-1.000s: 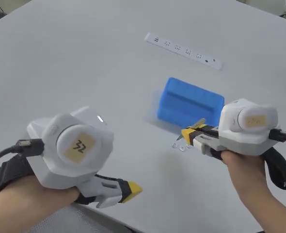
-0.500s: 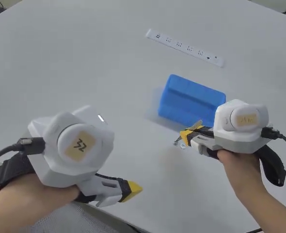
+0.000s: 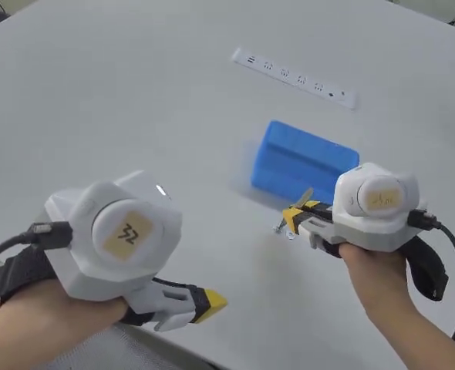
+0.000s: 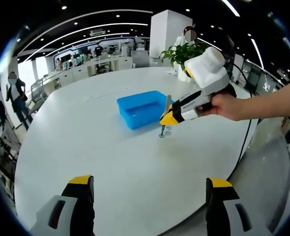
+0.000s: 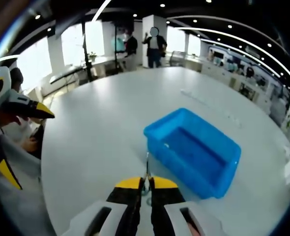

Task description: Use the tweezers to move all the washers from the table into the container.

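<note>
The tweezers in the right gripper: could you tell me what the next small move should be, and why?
Probably pinch one of the washers with the tweezers and lift it slightly. The right gripper is shut on the tweezers, and their tips are down at the washers on the table, beside the blue container; none looks raised yet.

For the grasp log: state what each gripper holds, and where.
Right gripper clamps the tweezers near mid-length, tips toward the table; left gripper is open, holding nothing.

**Non-task items: power strip, plant, pillar**

A white power strip (image 3: 294, 78) lies flat on the white table (image 3: 135, 92), towards its far side. Beyond the table, a potted plant (image 4: 184, 51) stands beside a white pillar (image 4: 165, 30). Ceiling spotlights (image 5: 163, 5) are lit.
</note>
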A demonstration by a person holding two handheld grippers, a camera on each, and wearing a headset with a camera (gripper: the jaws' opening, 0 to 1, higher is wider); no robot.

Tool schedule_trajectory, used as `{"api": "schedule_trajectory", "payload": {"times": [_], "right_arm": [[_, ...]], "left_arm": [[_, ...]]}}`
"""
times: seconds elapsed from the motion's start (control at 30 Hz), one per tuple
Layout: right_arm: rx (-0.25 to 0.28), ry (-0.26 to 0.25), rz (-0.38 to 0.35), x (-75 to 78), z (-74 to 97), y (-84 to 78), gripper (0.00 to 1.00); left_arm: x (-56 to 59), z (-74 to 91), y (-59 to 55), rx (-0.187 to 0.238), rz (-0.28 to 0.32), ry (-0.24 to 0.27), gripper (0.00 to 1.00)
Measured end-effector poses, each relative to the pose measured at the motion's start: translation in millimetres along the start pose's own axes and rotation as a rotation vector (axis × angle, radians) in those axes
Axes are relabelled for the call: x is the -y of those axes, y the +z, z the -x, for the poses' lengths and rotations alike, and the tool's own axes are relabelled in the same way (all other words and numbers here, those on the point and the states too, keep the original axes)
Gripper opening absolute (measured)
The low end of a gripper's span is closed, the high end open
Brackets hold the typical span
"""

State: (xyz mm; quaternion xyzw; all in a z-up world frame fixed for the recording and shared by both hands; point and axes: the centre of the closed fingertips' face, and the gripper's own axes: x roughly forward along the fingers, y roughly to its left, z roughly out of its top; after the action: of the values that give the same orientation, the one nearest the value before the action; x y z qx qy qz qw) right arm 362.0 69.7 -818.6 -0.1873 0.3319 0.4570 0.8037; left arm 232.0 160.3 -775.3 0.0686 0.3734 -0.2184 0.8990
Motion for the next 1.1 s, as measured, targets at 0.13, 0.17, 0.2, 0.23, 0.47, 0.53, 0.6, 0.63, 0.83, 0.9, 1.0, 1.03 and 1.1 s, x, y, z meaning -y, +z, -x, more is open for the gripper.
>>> {"api": "schedule_trajectory", "payload": {"times": [0.13,0.17,0.2,0.23,0.47,0.53,0.6,0.63,0.83,0.9,1.0,1.03,1.1], "right_arm": [[0.019,-0.024,-0.036,1.9,1.5,-1.2,0.02],[0.021,-0.027,-0.038,1.8,1.4,-1.6,0.02],[0.02,-0.03,-0.034,1.7,1.3,-1.7,0.02],[0.018,-0.031,-0.027,1.8,0.6,-1.4,0.02],[-0.008,-0.015,-0.042,1.8,-0.3,0.1,0.01],[-0.001,-0.016,-0.058,4.4,1.8,1.0,0.01],[0.006,-0.012,-0.073,6.2,3.5,3.1,0.01],[0.012,-0.008,-0.079,7.1,5.0,5.4,0.01],[0.043,-0.007,-0.076,6.8,20.3,19.3,0.01],[0.051,-0.002,-0.078,4.1,24.9,23.5,0.01],[0.065,-0.003,-0.061,0.5,32.5,30.8,0.01],[0.07,-0.003,-0.055,-0.1,34.3,32.7,0.01],[0.075,-0.002,-0.041,0.9,37.0,35.9,0.01]], "left_arm": [[-0.5,0.8,2.2,0.008,0.003,0.001,0.97],[-0.4,1.2,2.6,0.008,0.002,0.002,0.98],[-0.4,1.4,2.9,0.009,0.001,0.003,0.97],[-0.4,1.8,3.0,0.009,-0.001,0.003,0.97],[-1.1,5.2,5.2,0.012,-0.011,0.011,0.97],[-1.6,5.8,5.6,0.013,-0.014,0.014,0.97],[-1.9,6.0,5.1,0.011,-0.018,0.016,0.97],[-1.9,6.0,5.0,0.01,-0.019,0.017,0.97],[1.2,6.3,5.8,0.012,-0.027,0.013,0.97],[2.9,6.4,5.9,0.012,-0.03,0.004,0.97],[5.9,6.3,6.0,0.014,-0.029,-0.01,0.98],[6.4,6.4,5.8,0.013,-0.031,-0.01,0.98],[7.3,6.4,5.8,0.014,-0.031,-0.013,0.98]]}}
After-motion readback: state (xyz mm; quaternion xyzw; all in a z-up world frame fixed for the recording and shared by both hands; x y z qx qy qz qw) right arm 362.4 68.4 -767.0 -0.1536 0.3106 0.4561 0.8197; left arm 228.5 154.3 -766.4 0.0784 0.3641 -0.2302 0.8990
